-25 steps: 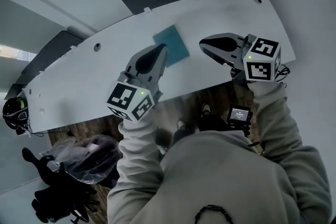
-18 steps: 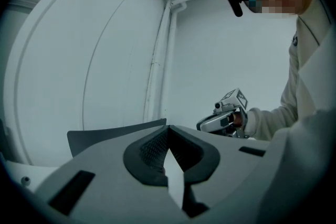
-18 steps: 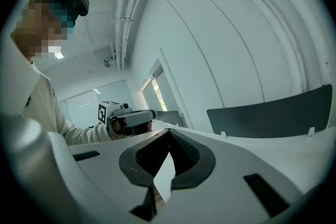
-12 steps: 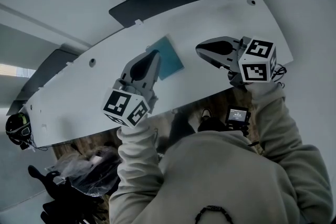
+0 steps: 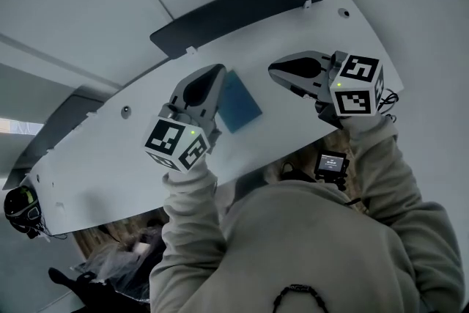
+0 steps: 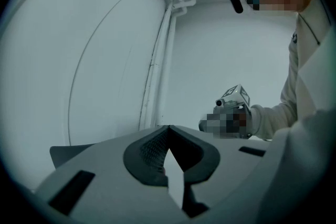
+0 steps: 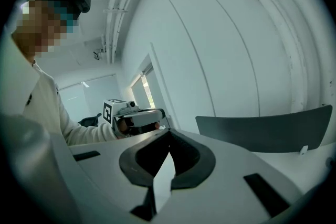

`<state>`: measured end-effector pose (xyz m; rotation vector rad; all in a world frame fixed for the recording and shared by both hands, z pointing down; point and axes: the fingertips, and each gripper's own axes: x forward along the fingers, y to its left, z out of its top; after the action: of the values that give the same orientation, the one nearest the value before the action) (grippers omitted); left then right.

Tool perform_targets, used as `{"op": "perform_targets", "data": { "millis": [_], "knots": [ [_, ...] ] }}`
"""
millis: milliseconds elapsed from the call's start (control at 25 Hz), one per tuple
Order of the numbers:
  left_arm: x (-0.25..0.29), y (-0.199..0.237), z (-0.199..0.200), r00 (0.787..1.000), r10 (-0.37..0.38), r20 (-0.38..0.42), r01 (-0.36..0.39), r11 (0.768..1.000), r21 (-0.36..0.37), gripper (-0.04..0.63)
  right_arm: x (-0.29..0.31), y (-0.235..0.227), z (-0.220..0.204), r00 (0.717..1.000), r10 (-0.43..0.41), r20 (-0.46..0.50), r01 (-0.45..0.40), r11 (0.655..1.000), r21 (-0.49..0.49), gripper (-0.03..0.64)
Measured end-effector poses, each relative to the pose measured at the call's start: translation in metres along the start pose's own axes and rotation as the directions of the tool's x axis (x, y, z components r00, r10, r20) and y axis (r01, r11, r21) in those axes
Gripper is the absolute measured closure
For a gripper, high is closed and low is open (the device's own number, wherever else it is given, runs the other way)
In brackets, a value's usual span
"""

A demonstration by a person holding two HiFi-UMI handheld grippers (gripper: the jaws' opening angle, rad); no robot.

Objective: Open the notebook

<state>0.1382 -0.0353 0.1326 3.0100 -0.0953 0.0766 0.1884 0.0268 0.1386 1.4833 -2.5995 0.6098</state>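
Item: notebook (image 5: 238, 100), teal, closed, laid flat on the white table (image 5: 352, 33); cover not yet lifted. Left gripper (image 5: 218, 71): jaws together, nothing held, tip set at 11 o'clock of the notebook, by its edge; contact cannot be told. Right gripper (image 5: 272, 70): jaws together, nothing held, set at 2 o'clock, apart from it. The step in hand is judged to be the approach. For the next move, the cover's edge must be caught and lifted, the book perhaps being steadied by the other tool.
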Motion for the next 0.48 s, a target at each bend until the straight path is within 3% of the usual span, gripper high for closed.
{"op": "perform_targets", "data": {
  "millis": [280, 480],
  "knots": [
    [-0.017, 0.056, -0.011, 0.999, -0.033, -0.009, 0.032, 0.999, -0.032, 0.594, 0.064, -0.013, 0.015, 0.999, -0.030, -0.040, 0.029, 1.000, -0.005, 0.595],
    [-0.018, 0.065, -0.024, 0.998, -0.044, -0.036, 0.042, 0.998, -0.049, 0.594, 0.084, -0.012, 0.020, 0.999, -0.019, -0.034, 0.018, 1.000, -0.010, 0.595]
  ]
}}
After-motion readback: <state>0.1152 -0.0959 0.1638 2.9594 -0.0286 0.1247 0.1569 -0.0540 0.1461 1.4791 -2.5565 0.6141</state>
